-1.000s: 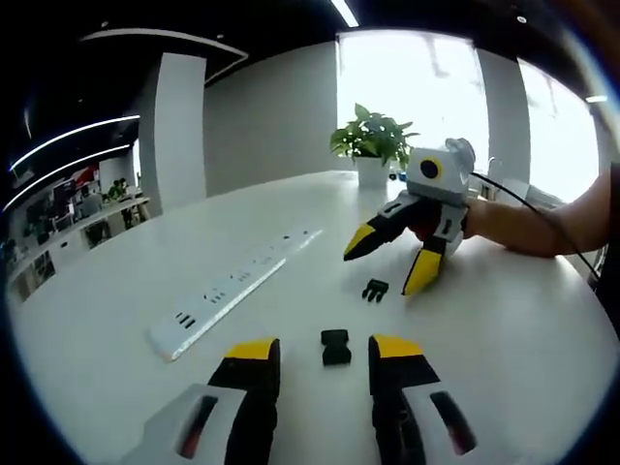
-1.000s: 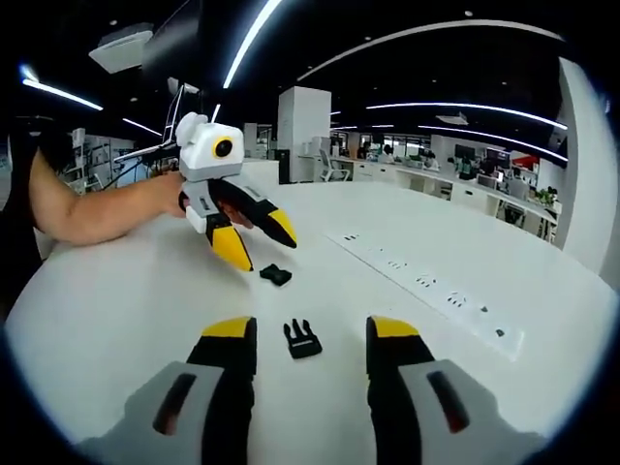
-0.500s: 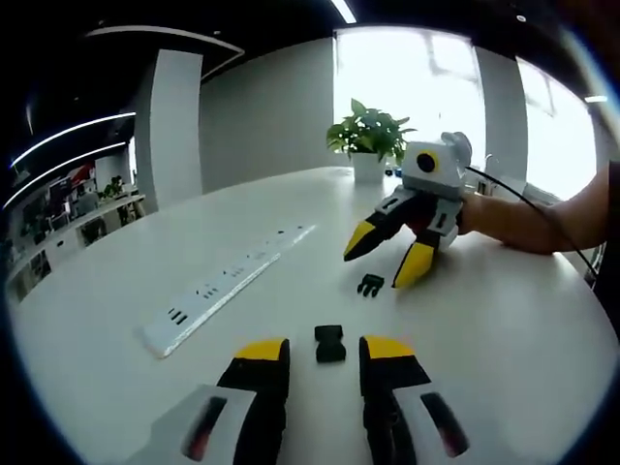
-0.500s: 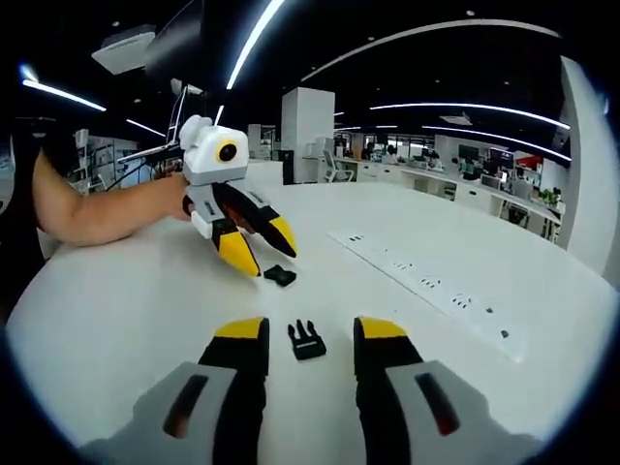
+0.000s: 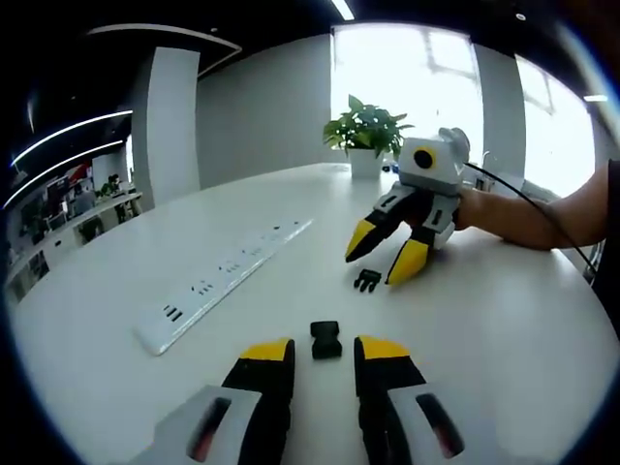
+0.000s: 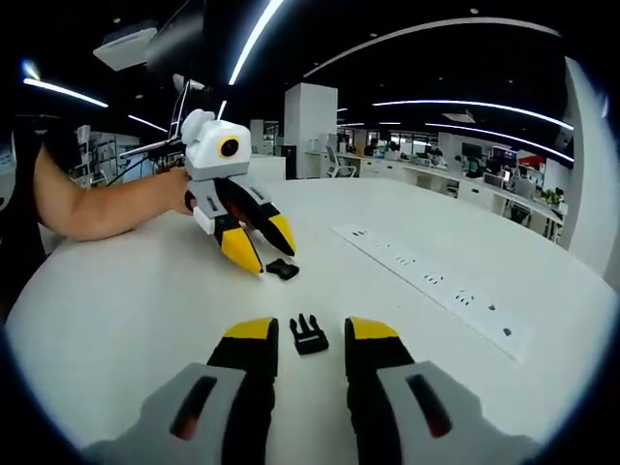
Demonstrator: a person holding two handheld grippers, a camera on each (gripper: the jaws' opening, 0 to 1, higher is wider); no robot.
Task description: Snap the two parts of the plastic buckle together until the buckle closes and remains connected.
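Straddling socket half (image 5: 325, 340) with my left tongs (image 5: 325, 351), jaws spread, not touching. My right tongs (image 6: 310, 332) spread around pronged half (image 6: 308, 334). Both halves apart on white bench (image 5: 504, 329).

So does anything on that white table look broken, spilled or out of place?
Nothing stands out. The two black buckle halves, the socket and the pronged clip, lie apart on the table, simply not yet snapped together. The power strip lies flat and tidy.
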